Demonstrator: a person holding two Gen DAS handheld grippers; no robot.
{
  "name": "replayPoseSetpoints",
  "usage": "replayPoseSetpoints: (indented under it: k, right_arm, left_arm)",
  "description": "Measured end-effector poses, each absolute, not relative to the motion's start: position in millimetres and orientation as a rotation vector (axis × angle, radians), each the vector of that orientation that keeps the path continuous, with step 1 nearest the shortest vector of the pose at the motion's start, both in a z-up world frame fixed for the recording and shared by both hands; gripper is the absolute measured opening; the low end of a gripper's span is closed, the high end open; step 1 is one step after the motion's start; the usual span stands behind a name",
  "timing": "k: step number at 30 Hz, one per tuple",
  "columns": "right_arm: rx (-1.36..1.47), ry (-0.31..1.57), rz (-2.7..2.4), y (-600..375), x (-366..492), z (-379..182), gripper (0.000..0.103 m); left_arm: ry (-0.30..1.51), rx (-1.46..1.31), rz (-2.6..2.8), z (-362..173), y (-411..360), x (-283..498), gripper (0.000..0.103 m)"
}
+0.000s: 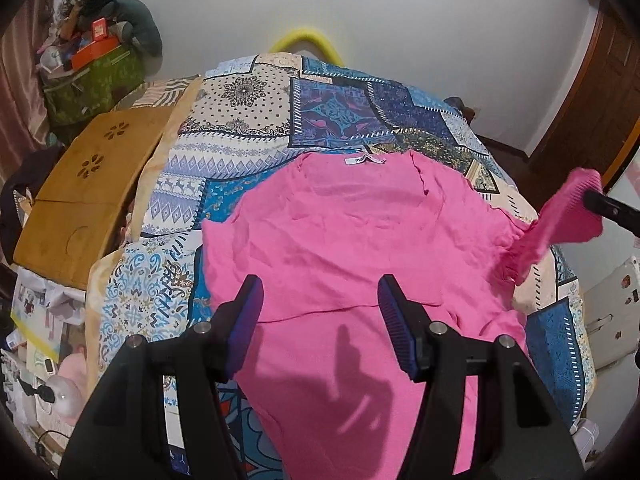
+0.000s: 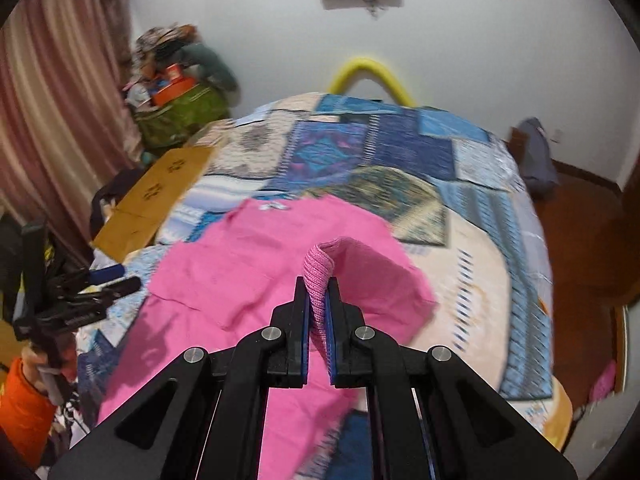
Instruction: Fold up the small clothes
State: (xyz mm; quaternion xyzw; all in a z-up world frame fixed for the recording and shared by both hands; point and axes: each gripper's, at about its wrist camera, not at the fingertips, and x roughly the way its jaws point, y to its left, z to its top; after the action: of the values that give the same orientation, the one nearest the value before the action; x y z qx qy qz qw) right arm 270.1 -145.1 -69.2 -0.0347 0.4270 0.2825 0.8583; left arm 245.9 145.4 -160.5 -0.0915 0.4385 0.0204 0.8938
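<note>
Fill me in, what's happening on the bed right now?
A person with a gripper in each hand is folding a pink sweater spread on a patchwork bedspread. The right gripper has its jaws shut on the ribbed sleeve cuff and holds it lifted off the bed. The left gripper hovers over the sweater's lower part, jaws open and empty.

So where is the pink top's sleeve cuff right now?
The sleeve cuff is pinched in the right gripper, lifted off the patchwork bedspread on the pink top's right side.
</note>
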Motion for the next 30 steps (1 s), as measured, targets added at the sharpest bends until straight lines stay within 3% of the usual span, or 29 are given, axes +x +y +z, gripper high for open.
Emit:
replayPoseSetpoints:
  k: [12,17,30]
  right_arm:
    - [-0.127,0.986,0.81,-30.5,279.1,-105.8,0.008]
    - [-0.115,0.977,0.829,-31.1,277.4,-106.7,0.035]
    - [-0.19,0.934,0.646,-110.0,283.1,-111.3,0.04]
  left_arm:
    - [0.933,-0.2,0.053,-179.1,159.4,256.0,0.059]
    - [0.954,-0.225,0.055,-183.6,158.7,259.6,0.059]
    - [1.002,-0.318,0.019,-191.2,127.0,290.6,0.059]
